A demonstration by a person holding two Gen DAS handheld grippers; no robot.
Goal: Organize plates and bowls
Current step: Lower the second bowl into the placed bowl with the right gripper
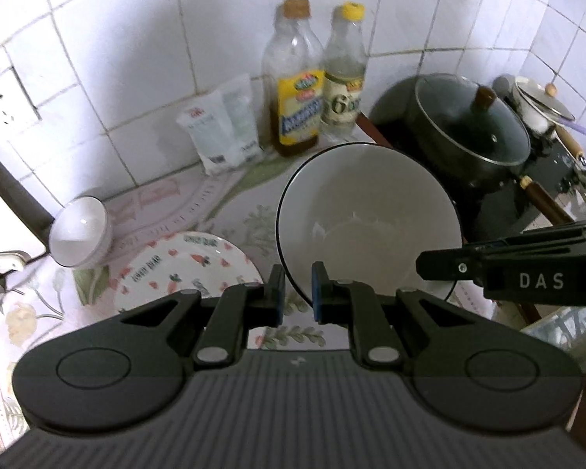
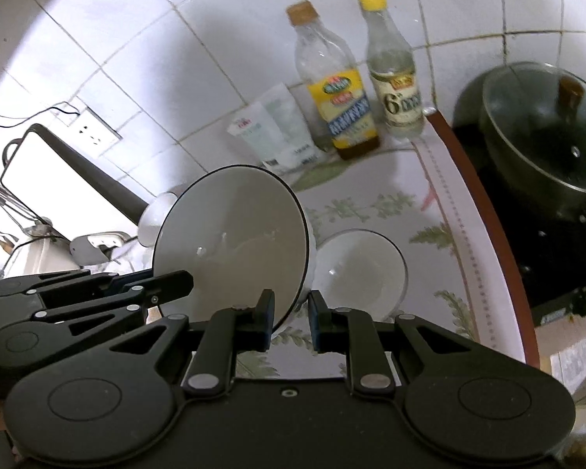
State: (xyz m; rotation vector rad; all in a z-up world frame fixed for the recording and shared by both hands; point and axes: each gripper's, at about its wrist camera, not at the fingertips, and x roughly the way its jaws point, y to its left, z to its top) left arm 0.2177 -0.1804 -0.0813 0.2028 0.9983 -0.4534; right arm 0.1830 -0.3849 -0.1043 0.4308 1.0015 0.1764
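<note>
Left gripper [image 1: 297,293]: pitched steeply down toward the counter; jaws drawn close together, and the near rim of the big bowl [image 1: 367,219] was pinched between the blue pads.
Right gripper [image 2: 290,320]: angled down likewise; jaws nearly closed, and the big bowl's [image 2: 230,242] lower edge was clamped between them.
Big bowl, place: held off the flowered cloth [image 1: 254,211] by both grippers, one at each side of the rim.
Big bowl, facing: tipped up on edge, black-lined rim near upright, the white inside turned toward the left camera; its round mouth was seen as a tall oval from the right wrist.
Second bowl [image 2: 361,269]: left sitting mouth-up on the cloth, just beyond the right gripper.
Patterned plate [image 1: 187,269]: laid flat on the cloth, just left of the left gripper.
Ribbed small bowl [image 1: 80,230]: seen tilted on its side, farther left.
Two bottles [image 1: 297,82]: stood upright against the tiled wall, with white pouches [image 1: 222,133] leaned beside them.
Lidded dark pot [image 1: 468,129]: set on the stove, far right.
</note>
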